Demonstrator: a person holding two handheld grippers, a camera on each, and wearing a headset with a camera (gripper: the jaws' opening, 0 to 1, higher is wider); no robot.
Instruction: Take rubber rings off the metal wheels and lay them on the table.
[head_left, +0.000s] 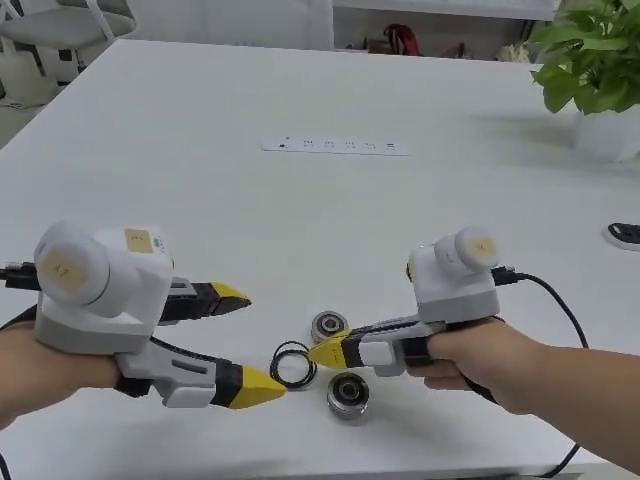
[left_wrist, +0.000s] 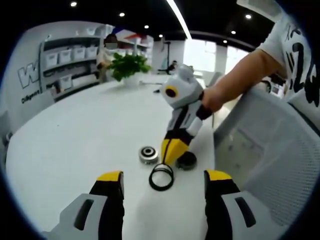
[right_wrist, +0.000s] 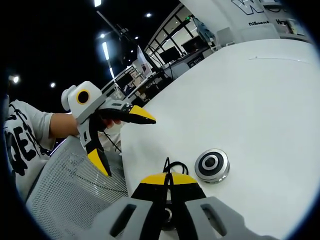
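Two thin black rubber rings (head_left: 293, 364) lie overlapped on the white table (head_left: 300, 220), between two metal wheels (head_left: 329, 325) (head_left: 347, 393). My right gripper (head_left: 318, 352) comes in from the right, its yellow tips shut on the edge of one ring (right_wrist: 173, 164). My left gripper (head_left: 252, 340) is held open just left of the rings, nothing between its fingers. In the left gripper view the rings (left_wrist: 161, 176) lie between my open jaws, with the right gripper (left_wrist: 171, 156) touching their far side. One wheel (right_wrist: 212, 165) stands right of the shut tips.
A white power strip (head_left: 335, 146) lies mid-table. A potted plant (head_left: 595, 55) stands at the far right corner and a black object (head_left: 625, 235) at the right edge. The table's near edge runs just below the wheels. A mesh chair (left_wrist: 265, 150) stands beside the table.
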